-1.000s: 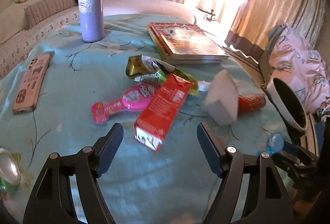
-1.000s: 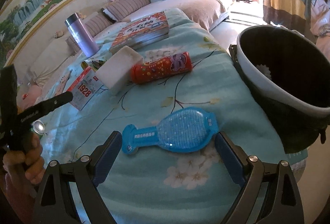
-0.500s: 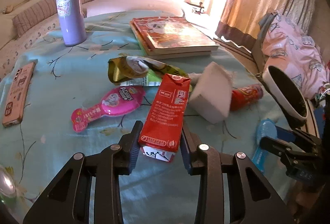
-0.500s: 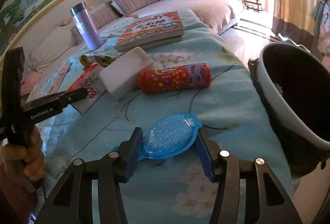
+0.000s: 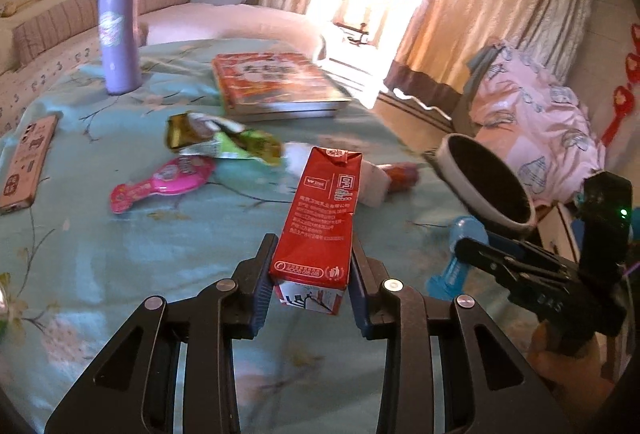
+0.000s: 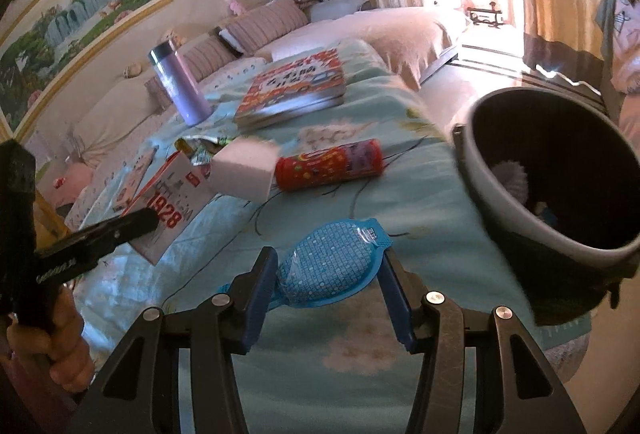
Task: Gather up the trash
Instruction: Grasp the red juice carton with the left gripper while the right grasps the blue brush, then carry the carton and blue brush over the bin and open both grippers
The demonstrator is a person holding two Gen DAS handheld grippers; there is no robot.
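Note:
My left gripper [image 5: 312, 282] is shut on a red drink carton [image 5: 322, 218] and holds it above the light blue tablecloth [image 5: 140, 254]. The carton also shows in the right wrist view [image 6: 172, 210]. My right gripper [image 6: 328, 282] is shut on a blue paddle-shaped package [image 6: 332, 270], lifted off the cloth. A grey trash bin [image 6: 560, 190] with a dark inside stands at the table's right edge, right of the right gripper; it also shows in the left wrist view [image 5: 488, 182]. A crumpled green-gold wrapper [image 5: 216, 140] lies behind the carton.
On the cloth are a pink paddle package [image 5: 164, 184], a white block [image 6: 246, 172], a red tube [image 6: 332, 164], a stack of books [image 5: 276, 86], a purple flask [image 5: 118, 30] and a phone [image 5: 28, 162]. A sofa stands behind the table.
Both grippers closed from open: the left on the red carton, the right on the blue package. Both things have since been lifted off the cloth.

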